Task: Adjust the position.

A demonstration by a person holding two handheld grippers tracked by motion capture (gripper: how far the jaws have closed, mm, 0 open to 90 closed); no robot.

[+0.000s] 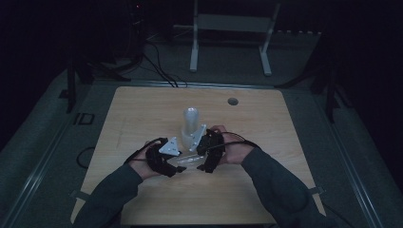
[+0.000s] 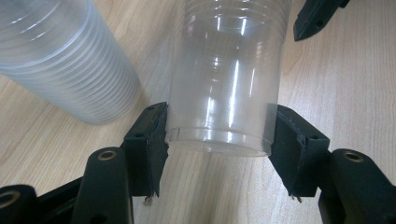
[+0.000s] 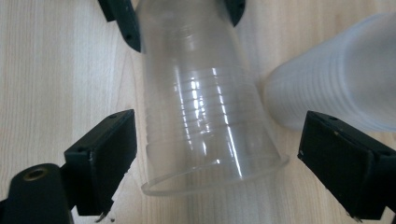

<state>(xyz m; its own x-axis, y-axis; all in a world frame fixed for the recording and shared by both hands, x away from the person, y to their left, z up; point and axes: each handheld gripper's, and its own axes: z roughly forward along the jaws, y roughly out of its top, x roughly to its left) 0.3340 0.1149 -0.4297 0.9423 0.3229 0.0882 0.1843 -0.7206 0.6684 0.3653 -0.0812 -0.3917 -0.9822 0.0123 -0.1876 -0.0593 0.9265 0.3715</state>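
A clear plastic cup (image 2: 224, 84) lies on its side just above the wooden table (image 1: 142, 114). My left gripper (image 2: 219, 140) is shut on its base, one pad pressing each side. In the right gripper view the same cup (image 3: 205, 107) points its open rim toward the camera. There my right gripper (image 3: 219, 158) stands open, its jaws spread on either side of the rim with gaps to the cup wall. From above, the left gripper (image 1: 177, 167) and right gripper (image 1: 203, 165) face each other with the cup (image 1: 189, 160) between them.
A tall stack of clear cups (image 1: 191, 122) stands upright just behind the grippers, close to the held cup (image 2: 65, 60). A round cable hole (image 1: 232, 101) sits near the table's far edge. A white frame (image 1: 230, 28) stands on the floor beyond.
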